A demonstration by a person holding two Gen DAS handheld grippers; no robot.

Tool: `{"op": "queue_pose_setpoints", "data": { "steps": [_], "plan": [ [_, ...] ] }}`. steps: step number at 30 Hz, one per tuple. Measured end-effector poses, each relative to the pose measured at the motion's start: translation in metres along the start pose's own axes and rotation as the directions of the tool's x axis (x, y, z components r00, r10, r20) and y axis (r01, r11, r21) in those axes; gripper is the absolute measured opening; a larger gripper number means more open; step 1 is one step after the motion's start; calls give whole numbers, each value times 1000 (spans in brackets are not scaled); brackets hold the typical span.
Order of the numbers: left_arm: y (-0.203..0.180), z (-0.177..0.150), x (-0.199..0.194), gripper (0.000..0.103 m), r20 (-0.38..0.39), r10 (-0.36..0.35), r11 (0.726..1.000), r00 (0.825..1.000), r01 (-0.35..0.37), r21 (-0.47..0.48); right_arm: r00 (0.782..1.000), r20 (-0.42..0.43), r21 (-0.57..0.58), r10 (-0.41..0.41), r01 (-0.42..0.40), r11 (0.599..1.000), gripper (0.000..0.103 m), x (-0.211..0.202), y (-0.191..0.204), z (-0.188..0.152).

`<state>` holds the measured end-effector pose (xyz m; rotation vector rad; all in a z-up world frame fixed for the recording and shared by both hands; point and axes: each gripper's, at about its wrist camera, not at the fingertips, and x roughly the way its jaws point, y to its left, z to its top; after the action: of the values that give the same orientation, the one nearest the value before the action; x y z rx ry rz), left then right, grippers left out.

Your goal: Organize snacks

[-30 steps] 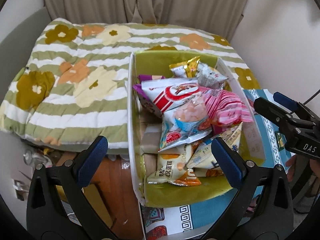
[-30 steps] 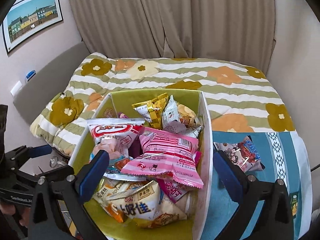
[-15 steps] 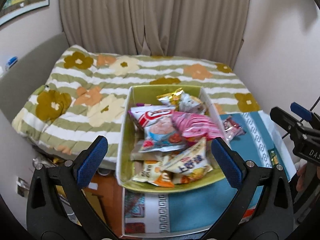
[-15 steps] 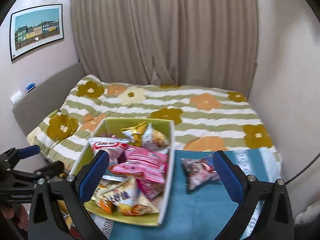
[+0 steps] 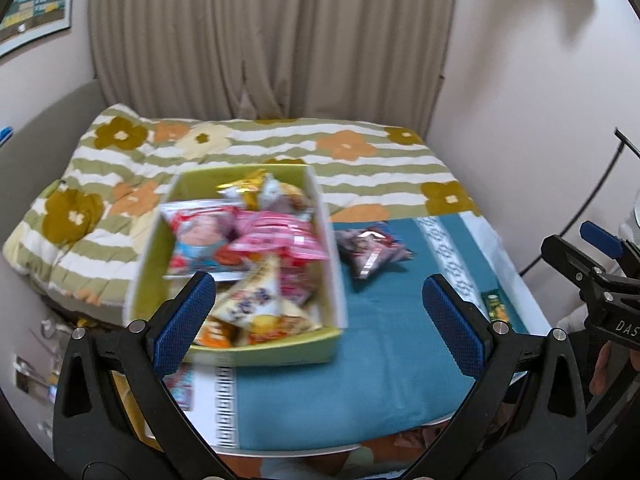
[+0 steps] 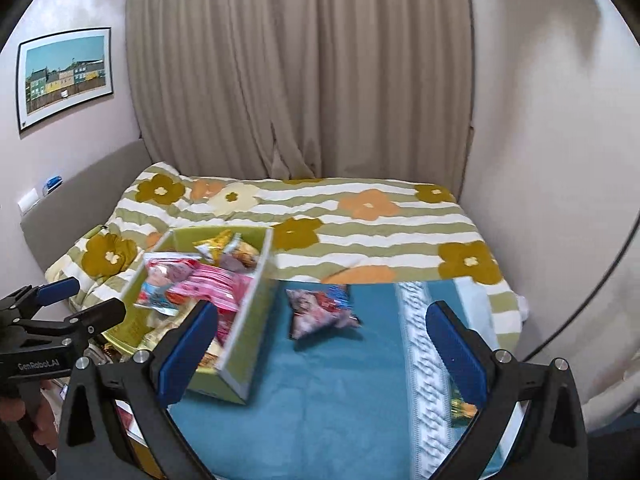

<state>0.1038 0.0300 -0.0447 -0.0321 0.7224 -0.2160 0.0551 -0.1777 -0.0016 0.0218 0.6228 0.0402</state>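
Green-walled and open-topped, the snack box (image 5: 320, 216) sits at the left of the teal-clothed surface (image 5: 380, 360), heaped with crinkly packets: a red-and-white bag (image 5: 200, 236) at the left, a pink one (image 5: 280, 238) beside it, gold foil (image 5: 250, 190) at the far end. Just right of the box, apart from its wall, one dark foil packet (image 5: 370, 250) lies loose on the cloth; in the right wrist view the same packet (image 6: 320, 308) lies between box and patterned border. It looks light, soft and puffed with air, slippery on its faces, so a pinch on a crimped end seam would likely hold best without crushing the contents. Behind, a flowered quilt (image 5: 352, 152) covers the bed. Left gripper (image 5: 320, 320) hangs spread wide and empty above the near edge; right gripper (image 6: 324, 344) is likewise spread and empty.
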Motion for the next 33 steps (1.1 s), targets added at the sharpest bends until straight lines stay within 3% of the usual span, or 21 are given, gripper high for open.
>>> {"op": "queue_pose_setpoints", "data": {
  "steps": [8,18,23,33],
  "plan": [
    [-70,-10,32,102,-31,-27,998,999,28,47,998,-40,28,-45,46,999,103,-5,-76,-22],
    [-117,8,127,102,-217,-21,967,976,75,244,977,-185,105,-105,126,986,103,37,-145,-54],
    [-130,23,187,102,-305,46,909,951,87,408,959,-260,161,-110,155,975,103,64,-165,-68],
    [-133,34,311,102,-453,191,774,871,150,616,913,-395,199,-104,196,960,103,138,-178,-101]
  ]
}}
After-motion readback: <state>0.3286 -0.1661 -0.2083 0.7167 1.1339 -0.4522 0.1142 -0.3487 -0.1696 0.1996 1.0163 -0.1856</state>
